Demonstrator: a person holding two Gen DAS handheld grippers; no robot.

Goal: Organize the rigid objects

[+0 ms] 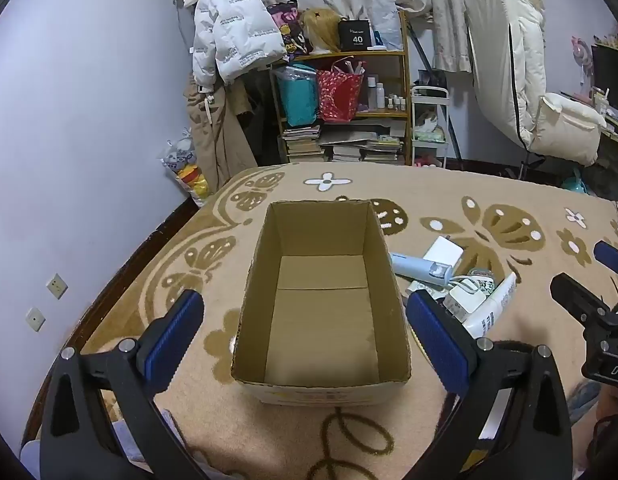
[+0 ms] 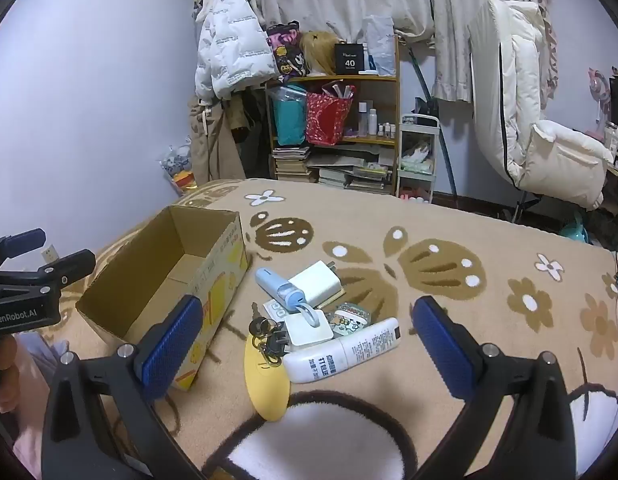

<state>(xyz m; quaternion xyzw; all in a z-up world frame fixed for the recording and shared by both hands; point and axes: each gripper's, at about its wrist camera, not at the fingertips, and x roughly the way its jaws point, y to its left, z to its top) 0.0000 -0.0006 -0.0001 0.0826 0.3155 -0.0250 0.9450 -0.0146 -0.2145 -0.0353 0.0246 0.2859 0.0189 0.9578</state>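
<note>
Left tongs: released, jaws spread wide, held over the box, gripping nothing.
Right tongs: released, jaws wide, above the pile, empty.
Box: cardboard, open top, nothing inside, on the blanket.
Pile: just right of the box; white tube, yellow case, keys, blue device, white charger, touching or overlapping.
</note>
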